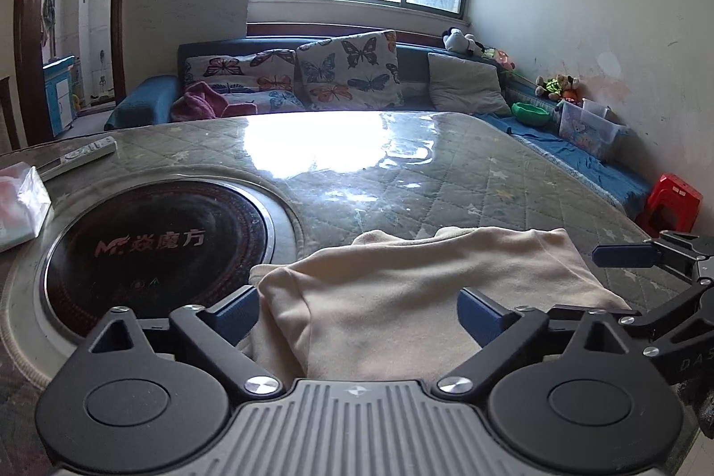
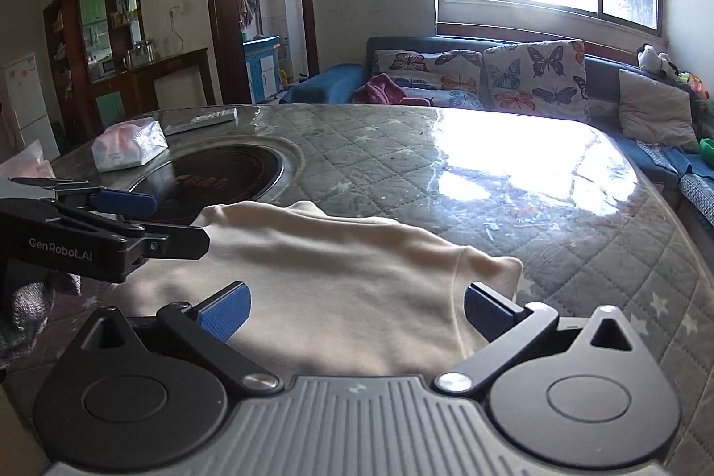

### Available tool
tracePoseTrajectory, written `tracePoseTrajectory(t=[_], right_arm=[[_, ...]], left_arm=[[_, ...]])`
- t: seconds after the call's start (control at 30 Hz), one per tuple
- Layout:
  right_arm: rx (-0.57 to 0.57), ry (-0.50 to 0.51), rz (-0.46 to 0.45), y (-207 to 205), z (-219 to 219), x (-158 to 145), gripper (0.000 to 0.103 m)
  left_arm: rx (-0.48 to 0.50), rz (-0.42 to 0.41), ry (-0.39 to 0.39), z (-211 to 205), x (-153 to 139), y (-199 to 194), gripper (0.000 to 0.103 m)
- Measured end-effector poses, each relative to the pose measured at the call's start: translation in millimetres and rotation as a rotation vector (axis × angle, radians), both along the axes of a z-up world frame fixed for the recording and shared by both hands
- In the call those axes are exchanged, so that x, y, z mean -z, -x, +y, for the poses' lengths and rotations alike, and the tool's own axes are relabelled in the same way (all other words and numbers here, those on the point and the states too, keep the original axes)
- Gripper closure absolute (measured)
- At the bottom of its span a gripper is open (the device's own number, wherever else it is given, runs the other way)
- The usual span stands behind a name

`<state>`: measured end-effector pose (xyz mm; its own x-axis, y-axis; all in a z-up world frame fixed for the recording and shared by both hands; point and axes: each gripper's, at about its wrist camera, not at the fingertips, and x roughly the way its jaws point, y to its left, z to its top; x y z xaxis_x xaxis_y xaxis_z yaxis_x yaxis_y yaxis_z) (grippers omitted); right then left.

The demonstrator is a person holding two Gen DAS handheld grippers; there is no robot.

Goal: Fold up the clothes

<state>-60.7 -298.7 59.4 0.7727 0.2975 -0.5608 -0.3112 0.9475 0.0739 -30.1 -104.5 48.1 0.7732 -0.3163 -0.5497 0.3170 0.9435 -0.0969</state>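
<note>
Cream garment (image 1: 401, 297), partly folded, lay on the quilted table (image 1: 401, 181) beside the inset cooktop (image 1: 156, 248), with left gripper (image 1: 359, 313) and right gripper (image 2: 357, 308) both spread wide and empty over its near edge.

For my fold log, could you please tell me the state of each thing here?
Cream fabric garment: partly folded, lying on the table.
Left gripper: open, over the garment.
Right gripper: open, over the garment.
Round black inset hotplate: bare, unlit.
Plastic tissue pack: lying on table.
</note>
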Motion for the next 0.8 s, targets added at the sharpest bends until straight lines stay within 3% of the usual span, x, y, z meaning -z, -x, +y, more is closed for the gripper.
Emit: tracePoseTrajectory(t=[0.8], right_arm=[[-0.066, 0.035, -0.026, 58, 27, 6, 0.0]], left_arm=[[-0.119, -0.007, 0.027, 22, -1, 53, 0.0]])
